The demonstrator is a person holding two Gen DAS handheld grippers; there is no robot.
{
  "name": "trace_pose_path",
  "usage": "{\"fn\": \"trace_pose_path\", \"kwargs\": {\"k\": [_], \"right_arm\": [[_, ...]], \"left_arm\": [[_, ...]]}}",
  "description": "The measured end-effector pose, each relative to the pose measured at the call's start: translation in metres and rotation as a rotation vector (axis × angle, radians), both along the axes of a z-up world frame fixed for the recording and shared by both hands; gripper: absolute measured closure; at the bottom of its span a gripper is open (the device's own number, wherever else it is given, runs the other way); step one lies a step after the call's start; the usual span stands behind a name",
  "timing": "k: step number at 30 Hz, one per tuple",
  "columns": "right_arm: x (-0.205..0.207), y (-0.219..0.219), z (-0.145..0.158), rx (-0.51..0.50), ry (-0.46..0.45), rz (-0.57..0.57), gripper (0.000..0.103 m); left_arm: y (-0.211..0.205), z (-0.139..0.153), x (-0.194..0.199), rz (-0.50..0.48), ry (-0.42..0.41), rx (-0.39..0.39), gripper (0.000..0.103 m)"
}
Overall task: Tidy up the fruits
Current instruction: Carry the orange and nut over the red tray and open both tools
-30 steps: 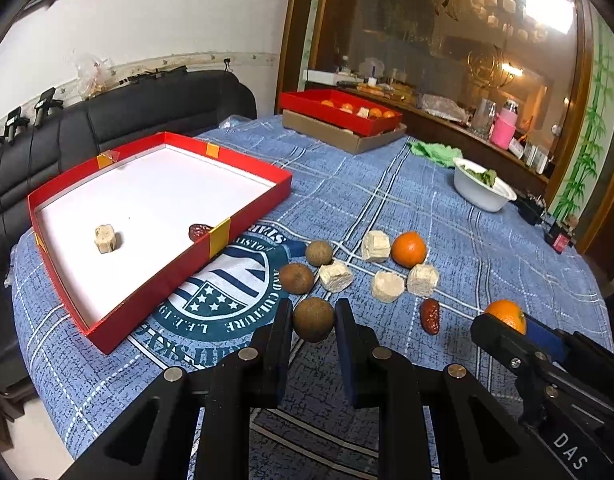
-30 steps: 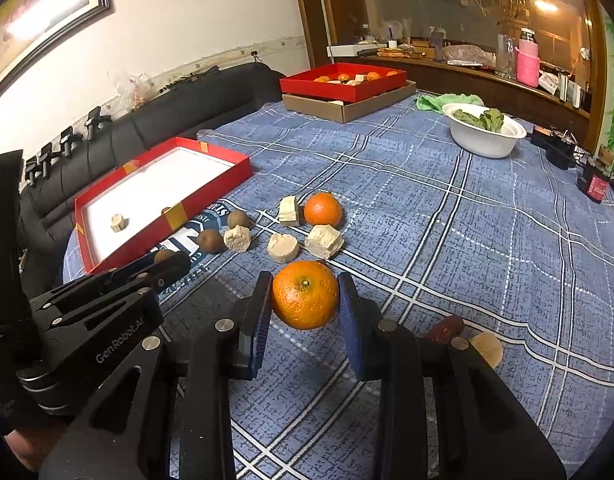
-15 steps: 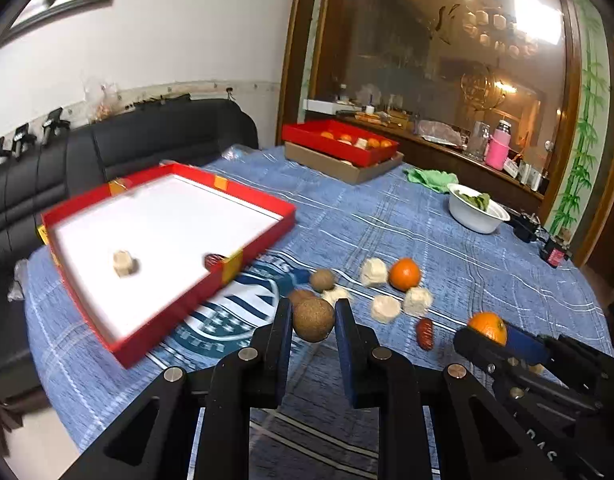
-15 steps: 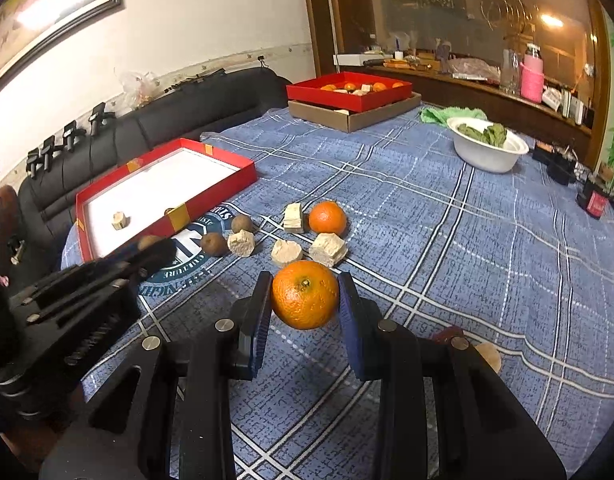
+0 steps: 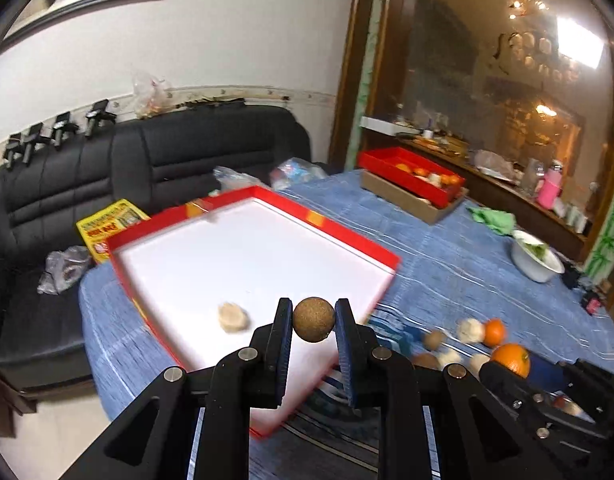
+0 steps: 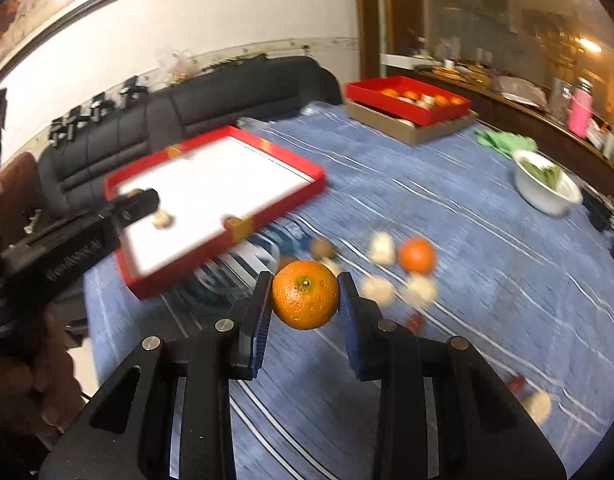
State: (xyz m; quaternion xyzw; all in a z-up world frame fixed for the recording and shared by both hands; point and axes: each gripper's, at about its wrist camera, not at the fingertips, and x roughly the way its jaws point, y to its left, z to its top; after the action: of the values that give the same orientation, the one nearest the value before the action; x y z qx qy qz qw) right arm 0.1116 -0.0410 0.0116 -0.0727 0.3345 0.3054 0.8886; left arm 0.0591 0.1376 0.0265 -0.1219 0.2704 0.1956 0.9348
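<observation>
My left gripper (image 5: pixel 313 316) is shut on a round brown fruit (image 5: pixel 313 319) and holds it in the air over the near corner of the red tray with a white floor (image 5: pixel 267 196). A pale chunk (image 5: pixel 232 317) lies inside that tray. My right gripper (image 6: pixel 305 296) is shut on an orange (image 6: pixel 305 294), lifted above the blue cloth. Further right on the cloth lie another orange (image 6: pixel 416 255), pale chunks (image 6: pixel 382 247) and a brown fruit (image 6: pixel 321 247). The left gripper's body (image 6: pixel 79 236) shows at the left of the right wrist view, reaching over the red tray (image 6: pixel 291 196).
A second red tray (image 5: pixel 411 170) with oranges sits on a cardboard box at the table's far side. A white bowl (image 5: pixel 537 258) with greens stands at the right. A black sofa (image 5: pixel 67 184) runs along the left of the table. A hand (image 6: pixel 23 380) grips the left tool.
Both grippers rose and swung left toward the red tray, each carrying its fruit. The brown fruit left the cloth and now hangs over the tray's corner.
</observation>
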Motion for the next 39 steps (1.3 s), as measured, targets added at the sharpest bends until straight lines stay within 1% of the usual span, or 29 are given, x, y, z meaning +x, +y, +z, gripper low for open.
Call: {"fn": "trace_pose_path", "kwargs": {"k": [3, 7, 9, 13, 16, 23, 25, 27, 28, 29, 30, 31, 32, 33, 36, 39], "right_arm": [[0.01, 0.023, 0.004, 0.016, 0.008, 0.036, 0.071], [0.033, 0.057, 0.004, 0.01, 0.016, 0.063, 0.071], [0.043, 0.07, 0.001, 0.0, 0.021, 0.064, 0.071], [0.071, 0.096, -0.01, -0.021, 0.061, 0.061, 0.071], [0.084, 0.11, -0.017, -0.032, 0.085, 0.058, 0.071], [0.101, 0.135, -0.024, -0.049, 0.106, 0.055, 0.071], [0.105, 0.138, -0.026, -0.053, 0.114, 0.053, 0.071], [0.108, 0.144, -0.029, -0.065, 0.121, 0.047, 0.071], [0.11, 0.146, -0.031, -0.071, 0.134, 0.048, 0.07], [0.111, 0.147, -0.033, -0.079, 0.146, 0.051, 0.07], [0.111, 0.148, -0.035, -0.093, 0.155, 0.051, 0.068], [0.111, 0.148, -0.036, -0.108, 0.155, 0.048, 0.058], [0.108, 0.146, -0.035, -0.118, 0.142, 0.044, 0.047], [0.105, 0.144, -0.032, -0.119, 0.13, 0.041, 0.045], [0.096, 0.127, -0.021, -0.105, 0.109, 0.026, 0.045], [0.079, 0.097, -0.007, -0.097, 0.08, -0.009, 0.044]], "left_arm": [[0.017, -0.002, 0.011, 0.039, 0.029, 0.014, 0.083], [0.036, -0.007, 0.026, 0.09, 0.075, 0.026, 0.083], [0.045, -0.012, 0.034, 0.108, 0.098, 0.021, 0.083], [0.058, -0.017, 0.047, 0.132, 0.121, 0.019, 0.083], [0.067, -0.02, 0.054, 0.144, 0.133, 0.017, 0.083], [0.086, -0.024, 0.069, 0.182, 0.155, 0.003, 0.083], [0.093, -0.025, 0.073, 0.203, 0.161, -0.01, 0.083], [0.099, -0.029, 0.079, 0.205, 0.186, -0.039, 0.083], [0.102, -0.031, 0.082, 0.199, 0.206, -0.056, 0.079], [0.104, -0.034, 0.085, 0.197, 0.231, -0.067, 0.063], [0.105, -0.036, 0.086, 0.204, 0.253, -0.071, 0.056], [0.105, -0.037, 0.084, 0.214, 0.265, -0.074, 0.048], [0.105, -0.037, 0.081, 0.22, 0.262, -0.077, 0.045], [0.104, -0.036, 0.078, 0.226, 0.255, -0.08, 0.044], [0.099, -0.029, 0.062, 0.231, 0.225, -0.1, 0.042], [0.084, -0.018, 0.04, 0.221, 0.161, -0.111, 0.04]]}}
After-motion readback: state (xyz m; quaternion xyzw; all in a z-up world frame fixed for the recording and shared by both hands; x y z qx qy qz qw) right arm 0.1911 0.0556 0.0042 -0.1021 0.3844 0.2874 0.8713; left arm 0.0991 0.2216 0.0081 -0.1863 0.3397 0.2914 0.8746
